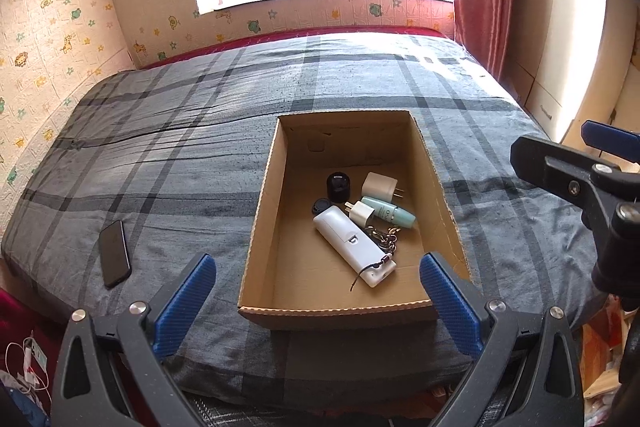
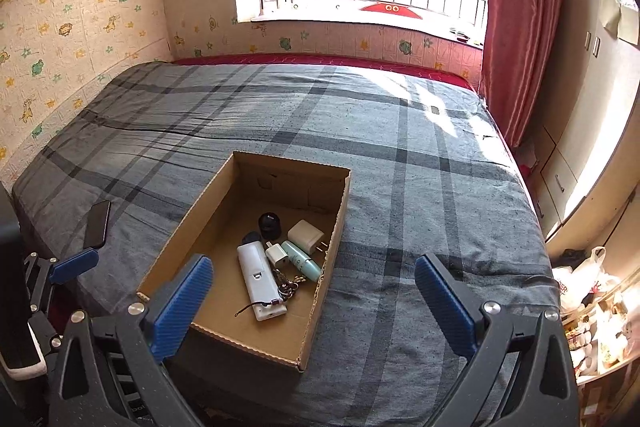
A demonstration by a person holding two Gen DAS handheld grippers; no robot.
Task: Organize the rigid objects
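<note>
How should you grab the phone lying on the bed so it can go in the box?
Probably grip the phone across its narrow width, near the middle, coming straight down from above. It lies flat on the blanket, its long sides free, left of the box. The open left hand-held gripper is nearest. The pads may need to press into the soft blanket to get under its thin edges.

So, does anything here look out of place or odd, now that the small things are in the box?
One thing stands out: a black phone lies alone on the plaid bed cover, left of the cardboard box. The white remote, two chargers, the teal bottle, the keys and the black caps are inside the box. Nothing looks spilled or damaged.
</note>
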